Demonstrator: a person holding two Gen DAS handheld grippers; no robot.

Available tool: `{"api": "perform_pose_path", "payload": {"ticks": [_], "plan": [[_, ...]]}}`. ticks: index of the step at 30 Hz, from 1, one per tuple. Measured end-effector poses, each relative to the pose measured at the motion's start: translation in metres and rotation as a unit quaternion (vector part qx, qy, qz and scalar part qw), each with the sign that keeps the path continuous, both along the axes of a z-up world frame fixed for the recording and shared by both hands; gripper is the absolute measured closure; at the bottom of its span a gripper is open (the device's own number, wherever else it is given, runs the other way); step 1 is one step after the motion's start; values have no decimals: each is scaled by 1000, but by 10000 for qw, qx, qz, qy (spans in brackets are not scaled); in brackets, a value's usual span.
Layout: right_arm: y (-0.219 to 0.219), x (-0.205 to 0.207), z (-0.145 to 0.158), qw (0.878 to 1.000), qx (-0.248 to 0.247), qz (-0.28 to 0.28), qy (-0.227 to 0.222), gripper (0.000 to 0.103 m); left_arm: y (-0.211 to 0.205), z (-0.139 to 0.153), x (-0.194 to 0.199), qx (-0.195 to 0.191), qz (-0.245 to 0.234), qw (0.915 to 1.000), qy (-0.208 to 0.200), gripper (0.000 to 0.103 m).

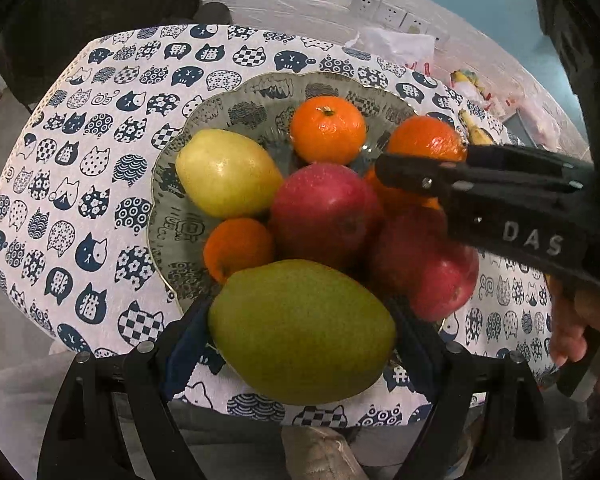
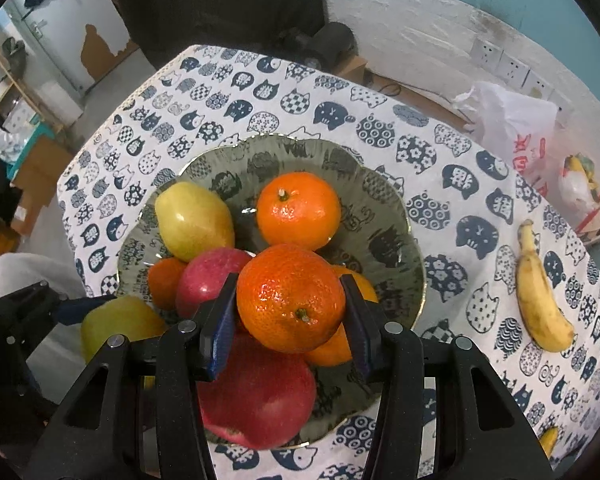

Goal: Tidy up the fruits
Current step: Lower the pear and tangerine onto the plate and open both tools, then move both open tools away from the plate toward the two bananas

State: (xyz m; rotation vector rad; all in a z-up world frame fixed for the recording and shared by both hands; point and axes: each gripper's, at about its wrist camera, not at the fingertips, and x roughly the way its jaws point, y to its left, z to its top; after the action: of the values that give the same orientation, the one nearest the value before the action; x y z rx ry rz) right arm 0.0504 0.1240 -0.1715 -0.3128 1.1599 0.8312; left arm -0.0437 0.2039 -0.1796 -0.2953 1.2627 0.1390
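Holding a green pear in our left gripper, we're keeping the jaws spread wide with the pads pressing on both of its sides, right at the near edge of the plate. Over on the other side we're gripping an orange in the right gripper, jaws closed about halfway around it, hanging just above the pile. Under that one we're seeing two red apples, one up close and one behind it, plus a smaller orange tucked at the left. Farther back on the plate, a yellow pear and another orange are sitting side by side. Everything's resting on a cat-print tablecloth. Off to the right, well apart from the plate, a banana is lying on the cloth, and past it a white plastic bag is slumping near the wall.
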Motion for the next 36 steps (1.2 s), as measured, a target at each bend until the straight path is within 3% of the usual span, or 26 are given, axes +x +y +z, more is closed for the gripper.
{"api": "perform_pose_path", "payload": {"ticks": [9, 24, 36], "plan": [[2, 0, -3, 9999, 134, 48, -34, 50, -7, 6, 3, 321, -100, 9994, -39, 18], [-8, -5, -3, 9999, -45, -15, -131, 46, -5, 26, 0, 277, 10, 9991, -311, 18], [-46, -13, 42, 9974, -49, -258, -669, 45, -21, 56, 6, 212, -4, 9974, -692, 18]]}}
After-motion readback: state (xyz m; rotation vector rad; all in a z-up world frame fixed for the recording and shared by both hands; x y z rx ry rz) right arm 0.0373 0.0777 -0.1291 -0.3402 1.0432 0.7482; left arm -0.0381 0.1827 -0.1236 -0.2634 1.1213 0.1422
